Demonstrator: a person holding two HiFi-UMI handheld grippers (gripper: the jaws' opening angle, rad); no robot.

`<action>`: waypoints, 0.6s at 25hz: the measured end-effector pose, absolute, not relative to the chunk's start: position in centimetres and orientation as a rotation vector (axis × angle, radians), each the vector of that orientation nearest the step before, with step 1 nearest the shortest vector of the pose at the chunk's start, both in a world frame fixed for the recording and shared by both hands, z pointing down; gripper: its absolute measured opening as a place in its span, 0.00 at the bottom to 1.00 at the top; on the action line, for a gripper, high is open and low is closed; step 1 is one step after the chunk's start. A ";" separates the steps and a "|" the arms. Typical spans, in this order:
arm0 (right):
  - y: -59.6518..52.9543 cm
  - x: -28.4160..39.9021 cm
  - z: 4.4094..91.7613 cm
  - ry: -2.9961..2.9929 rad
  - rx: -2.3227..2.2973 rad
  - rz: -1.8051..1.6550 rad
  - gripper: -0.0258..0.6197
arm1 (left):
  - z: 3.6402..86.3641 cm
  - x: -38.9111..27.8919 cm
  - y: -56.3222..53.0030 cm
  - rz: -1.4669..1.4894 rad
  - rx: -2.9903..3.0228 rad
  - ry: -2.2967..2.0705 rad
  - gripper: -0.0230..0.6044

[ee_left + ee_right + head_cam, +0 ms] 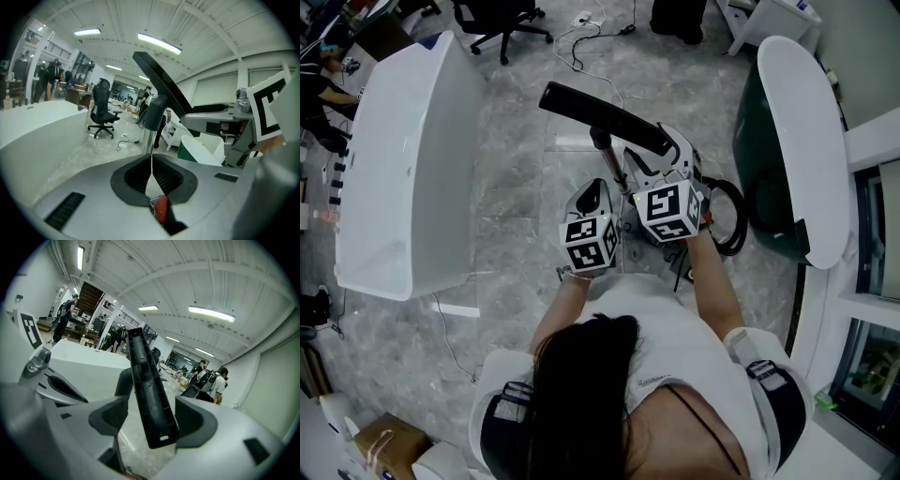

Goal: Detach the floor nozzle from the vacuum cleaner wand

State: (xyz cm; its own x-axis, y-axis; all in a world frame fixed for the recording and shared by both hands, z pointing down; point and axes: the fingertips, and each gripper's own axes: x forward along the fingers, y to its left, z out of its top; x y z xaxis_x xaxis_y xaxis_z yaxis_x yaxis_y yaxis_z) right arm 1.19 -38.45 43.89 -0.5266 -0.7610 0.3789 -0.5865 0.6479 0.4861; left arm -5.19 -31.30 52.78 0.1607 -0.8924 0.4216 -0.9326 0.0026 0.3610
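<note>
Right claw (154,420) spread round floor nozzle (147,394), left claw (152,176) pressed together; perhaps a tub (394,187) alongside.

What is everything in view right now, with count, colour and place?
floor nozzle: one, black, atop the wand, centre
wand: one, silver, below the nozzle
counter: one, white, left
bench: one, white over dark green, right
office chair: one, black, top
cardboard box: one, brown, bottom left
person: one, white top, bottom centre
left gripper: one, grey, jaws shut, near the wand
right gripper: one, grey, jaws open with the nozzle between them
</note>
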 end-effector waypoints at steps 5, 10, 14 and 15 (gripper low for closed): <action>-38.9 0.7 44.2 -2.285 1.026 -0.412 0.51 | 53.1 -5.5 -31.5 0.089 1.884 -1.719 0.05; -39.3 0.3 44.4 -2.264 1.010 -0.414 0.51 | 53.1 -5.9 -31.8 0.082 1.877 -1.724 0.05; -39.5 0.1 44.6 -2.251 1.007 -0.413 0.51 | 53.2 -6.3 -32.2 0.081 1.874 -1.727 0.05; -39.5 0.0 44.7 -2.245 1.006 -0.414 0.51 | 53.2 -6.4 -32.3 0.081 1.873 -1.727 0.05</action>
